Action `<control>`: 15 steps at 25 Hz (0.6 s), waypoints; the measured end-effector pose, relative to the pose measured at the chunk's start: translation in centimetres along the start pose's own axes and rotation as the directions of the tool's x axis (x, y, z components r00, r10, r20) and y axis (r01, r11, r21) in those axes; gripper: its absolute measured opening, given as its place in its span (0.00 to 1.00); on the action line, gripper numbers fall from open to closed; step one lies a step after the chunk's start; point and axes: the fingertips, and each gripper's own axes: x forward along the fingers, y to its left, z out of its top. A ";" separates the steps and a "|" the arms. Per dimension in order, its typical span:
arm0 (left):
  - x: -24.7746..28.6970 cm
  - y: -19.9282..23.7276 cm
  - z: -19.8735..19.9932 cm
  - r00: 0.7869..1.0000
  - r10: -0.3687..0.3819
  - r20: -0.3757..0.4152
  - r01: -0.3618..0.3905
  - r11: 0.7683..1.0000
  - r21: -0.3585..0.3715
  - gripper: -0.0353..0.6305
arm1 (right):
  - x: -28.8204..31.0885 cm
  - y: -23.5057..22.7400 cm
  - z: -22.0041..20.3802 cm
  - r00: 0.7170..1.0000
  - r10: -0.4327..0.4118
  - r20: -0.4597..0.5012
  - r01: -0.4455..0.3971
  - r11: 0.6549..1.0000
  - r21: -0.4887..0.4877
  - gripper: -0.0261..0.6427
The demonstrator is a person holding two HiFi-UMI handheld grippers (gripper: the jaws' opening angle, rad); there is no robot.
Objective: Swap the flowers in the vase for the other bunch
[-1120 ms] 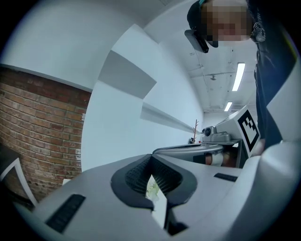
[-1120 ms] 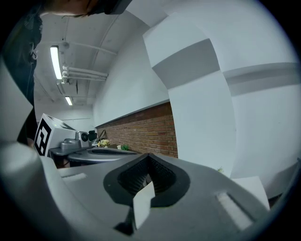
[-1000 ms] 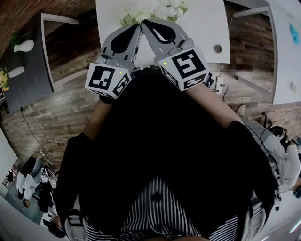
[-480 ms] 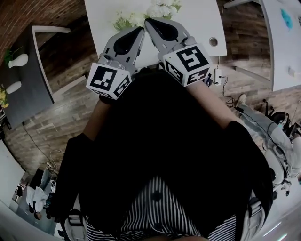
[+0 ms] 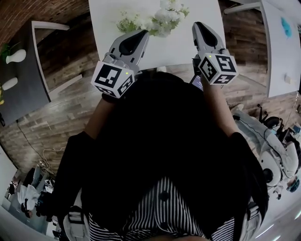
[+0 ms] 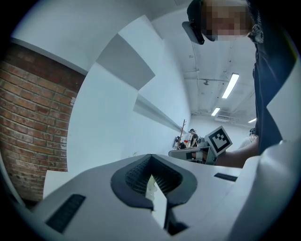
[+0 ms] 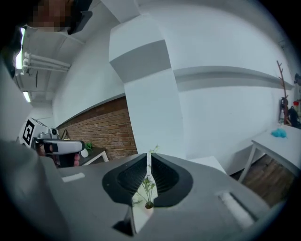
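A bunch of white flowers with green leaves (image 5: 157, 19) lies on the white table (image 5: 108, 14) at the top of the head view. My left gripper (image 5: 143, 33) points at the bunch's left side from just short of it; its jaws are shut and empty (image 6: 151, 159). My right gripper (image 5: 198, 24) hovers to the right of the flowers. Its jaws (image 7: 149, 157) are opening to a narrow slit with nothing between them. Through that slit I see a pale vase (image 7: 148, 207) holding a thin green sprig (image 7: 147, 186). No vase shows in the head view.
A dark side table (image 5: 26, 70) with two white vases (image 5: 16, 56) stands at the left. A second white table (image 5: 282, 52) with a blue object (image 5: 284, 22) is at the right. Brick floor, cables and a socket lie between. People stand at the lower left.
The right gripper has swung off to the right, away from the left gripper whose tip it was touching. The left gripper has stayed near the flowers, dipping slightly.
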 end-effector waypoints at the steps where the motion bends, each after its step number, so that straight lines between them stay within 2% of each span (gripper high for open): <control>1: 0.0 0.0 -0.2 1.000 0.000 -0.003 0.000 1.000 -0.004 0.06 | 0.2 -0.3 -0.9 1.000 -0.002 -0.014 0.002 1.000 0.021 0.07; 4: 0.1 -0.1 -0.6 1.000 0.004 -0.011 -0.004 1.000 -0.015 0.06 | 1.5 -0.3 -4.1 0.998 0.016 -0.069 -0.011 0.997 0.078 0.11; 7: 0.0 -0.2 -0.5 1.000 0.003 -0.014 -0.003 1.000 -0.010 0.06 | 2.9 0.7 -6.7 0.989 0.054 -0.136 -0.041 0.994 0.101 0.22; 15: -0.5 0.6 0.0 0.999 0.017 -0.035 -0.017 1.000 0.001 0.06 | 5.9 3.9 -12.0 0.946 0.142 -0.291 -0.111 0.986 0.122 0.43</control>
